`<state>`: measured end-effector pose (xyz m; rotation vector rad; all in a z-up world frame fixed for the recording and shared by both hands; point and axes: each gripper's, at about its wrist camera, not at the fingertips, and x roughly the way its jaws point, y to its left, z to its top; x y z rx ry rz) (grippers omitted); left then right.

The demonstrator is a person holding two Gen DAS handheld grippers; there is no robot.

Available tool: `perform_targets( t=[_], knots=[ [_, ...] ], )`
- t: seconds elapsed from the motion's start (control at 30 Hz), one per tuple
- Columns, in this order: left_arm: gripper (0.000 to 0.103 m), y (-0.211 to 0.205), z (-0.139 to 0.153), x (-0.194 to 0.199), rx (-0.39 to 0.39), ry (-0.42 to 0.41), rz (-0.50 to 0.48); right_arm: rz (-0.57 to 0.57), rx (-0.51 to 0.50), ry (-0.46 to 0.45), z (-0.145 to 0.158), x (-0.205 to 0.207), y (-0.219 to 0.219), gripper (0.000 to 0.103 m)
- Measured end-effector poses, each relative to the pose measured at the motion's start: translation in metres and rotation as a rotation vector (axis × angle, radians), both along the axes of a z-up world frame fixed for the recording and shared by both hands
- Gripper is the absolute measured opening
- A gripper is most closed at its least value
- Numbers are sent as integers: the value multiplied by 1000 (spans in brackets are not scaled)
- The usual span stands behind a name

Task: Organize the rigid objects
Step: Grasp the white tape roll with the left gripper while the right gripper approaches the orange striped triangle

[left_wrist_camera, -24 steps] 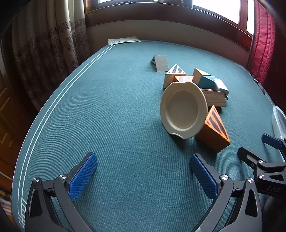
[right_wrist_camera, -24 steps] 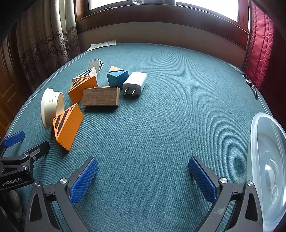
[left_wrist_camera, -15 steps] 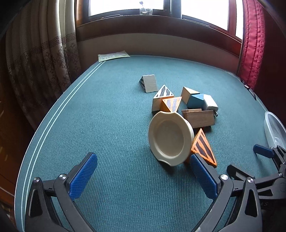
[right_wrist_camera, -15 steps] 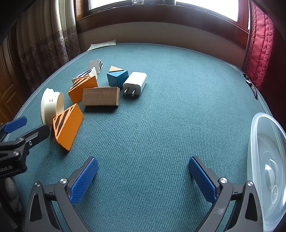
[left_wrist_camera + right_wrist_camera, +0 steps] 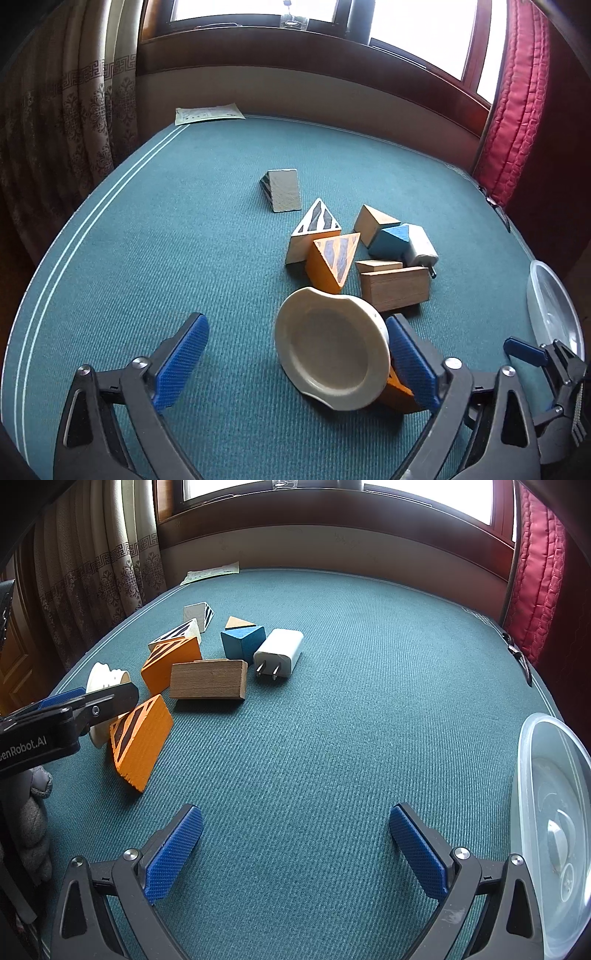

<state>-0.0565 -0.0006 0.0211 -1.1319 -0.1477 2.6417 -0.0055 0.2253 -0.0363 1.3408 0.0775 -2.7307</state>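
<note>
left tool (image 5: 295, 352) wide, astride dish (image 5: 332, 349)

Your right gripper (image 5: 295, 843) hangs over the green cloth (image 5: 351, 720) with its blue pads wide apart and nothing between them. Take the white charger (image 5: 279, 652) as the landmark. Just left of it stands the blue block (image 5: 242, 641), and the brown wooden block (image 5: 208, 679) lies near it on the lower left. Further left, your left gripper (image 5: 66, 716) reaches at the cream dish (image 5: 105, 681), beside an orange striped wedge (image 5: 142, 736). Far right of the charger sits the clear container (image 5: 554, 830).
</note>
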Motion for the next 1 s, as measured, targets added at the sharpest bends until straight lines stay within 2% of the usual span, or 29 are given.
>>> perform_targets(
  t=[0.1,0.13,0.2,0.27,0.43,0.5,0.73,0.8,0.93,1.0],
  knots=[
    [67,0,-6,-3,41,-39,-23,0,1,0,0,-1,0,103],
    [66,-1,-5,-3,39,-33,-23,-1,1,0,1,-1,0,103],
    [50,-1,-3,-1,54,-26,-37,-1,-1,1,1,-1,1,103],
    [45,-2,-2,2,57,-12,-31,-1,-1,1,1,-1,2,103],
    [40,-4,2,5,47,7,-21,-2,0,0,1,-1,1,103],
    [33,-5,3,8,35,15,-22,-2,1,0,1,-2,1,103],
    [23,-22,9,15,42,41,21,-11,-4,2,2,-3,5,103],
    [22,-29,10,16,50,46,42,-14,-36,1,3,-2,7,103],
    [22,-38,11,20,42,62,81,9,-190,-6,10,2,9,103],
    [22,-39,11,22,37,67,91,33,-226,0,14,2,2,102]
  ],
)
